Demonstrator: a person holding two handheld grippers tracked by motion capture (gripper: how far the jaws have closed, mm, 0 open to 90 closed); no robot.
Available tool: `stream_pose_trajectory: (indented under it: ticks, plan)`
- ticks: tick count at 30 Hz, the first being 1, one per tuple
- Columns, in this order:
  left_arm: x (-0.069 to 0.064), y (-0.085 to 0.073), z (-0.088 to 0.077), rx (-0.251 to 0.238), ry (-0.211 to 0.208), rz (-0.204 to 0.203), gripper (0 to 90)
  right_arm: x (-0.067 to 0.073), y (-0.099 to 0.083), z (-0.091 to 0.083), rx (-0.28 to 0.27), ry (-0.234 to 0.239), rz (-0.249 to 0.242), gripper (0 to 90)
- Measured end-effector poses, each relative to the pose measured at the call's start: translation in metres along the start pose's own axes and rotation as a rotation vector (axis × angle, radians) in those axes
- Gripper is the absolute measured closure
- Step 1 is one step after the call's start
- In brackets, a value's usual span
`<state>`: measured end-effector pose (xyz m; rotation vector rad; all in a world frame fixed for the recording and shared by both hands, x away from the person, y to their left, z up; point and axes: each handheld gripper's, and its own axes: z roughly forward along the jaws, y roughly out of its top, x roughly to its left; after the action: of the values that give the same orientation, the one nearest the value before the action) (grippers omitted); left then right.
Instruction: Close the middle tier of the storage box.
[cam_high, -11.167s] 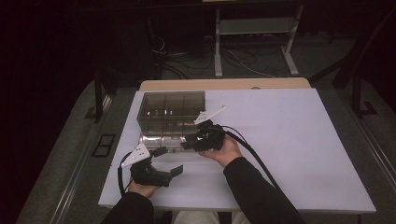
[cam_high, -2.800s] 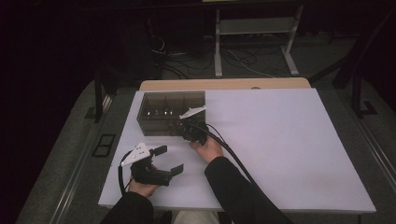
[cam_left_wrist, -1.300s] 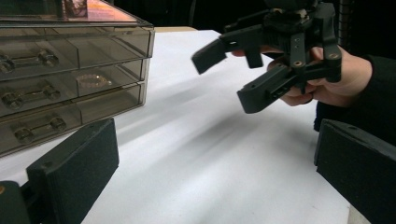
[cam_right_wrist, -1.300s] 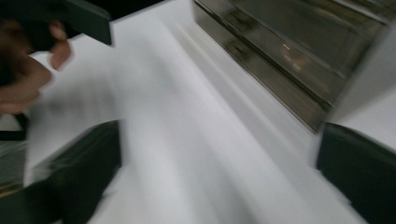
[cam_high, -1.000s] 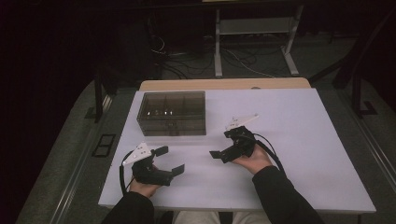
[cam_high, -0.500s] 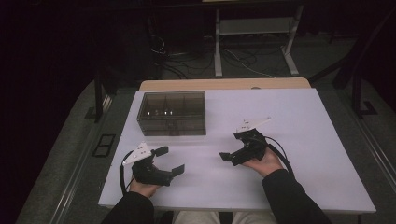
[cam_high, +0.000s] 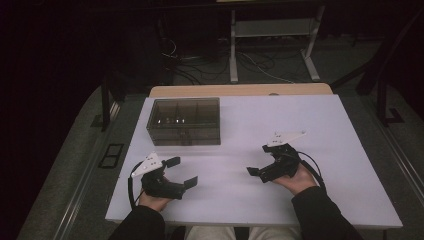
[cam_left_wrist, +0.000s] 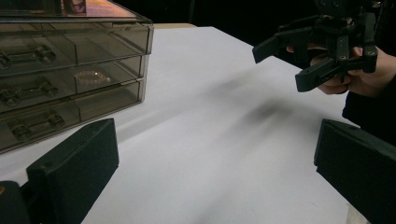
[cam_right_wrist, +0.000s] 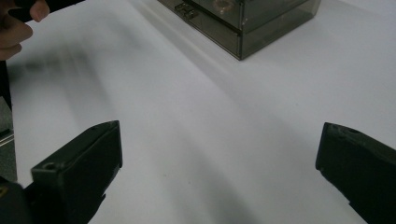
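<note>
A smoky clear drawer box (cam_high: 183, 121) stands at the back left of the white table (cam_high: 320, 120), with all its drawers shut flush. My left gripper (cam_high: 181, 172) rests near the front left edge, open and holding nothing. At the front right my right gripper (cam_high: 259, 160) is also open and empty, well away from the box. The left gripper view has my left gripper (cam_left_wrist: 215, 177) spread wide, the box (cam_left_wrist: 70, 70) at left with a small ring-like item (cam_left_wrist: 88, 76) in a middle drawer, and the right gripper (cam_left_wrist: 322, 51) ahead. The right gripper (cam_right_wrist: 219, 172) faces the box (cam_right_wrist: 243, 18).
Bare white tabletop lies between the two grippers and to the right of the box. A hand (cam_right_wrist: 14, 23) shows at the top left of the right gripper view. Beyond the table are a dark floor, cables and a white stand (cam_high: 272, 45).
My right gripper has pulled away from the front of the drawer box and moved right and toward the front of the table. The left gripper has stayed put.
</note>
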<state>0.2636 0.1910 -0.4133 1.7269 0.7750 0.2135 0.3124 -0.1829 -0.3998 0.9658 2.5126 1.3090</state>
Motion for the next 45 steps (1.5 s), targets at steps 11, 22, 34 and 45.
stream_pose_trajectory:
  ticks: [11,22,34,45]
  plan:
    - [0.000,0.000,0.000,0.005,0.002,-0.001,0.0,-0.005,-0.015,-0.020,-0.019,-0.024,0.020,0.0]
    - [0.000,0.000,-0.001,0.011,0.001,0.000,0.0,-0.007,-0.030,-0.031,-0.028,-0.051,0.040,0.0]
    - [0.000,0.000,0.000,0.018,0.000,-0.001,0.0,-0.011,-0.054,-0.055,-0.099,-0.089,0.091,0.0]
    - [0.000,0.000,0.000,0.040,-0.002,0.010,0.0,-0.015,-0.079,-0.080,-0.172,-0.147,0.136,0.0]
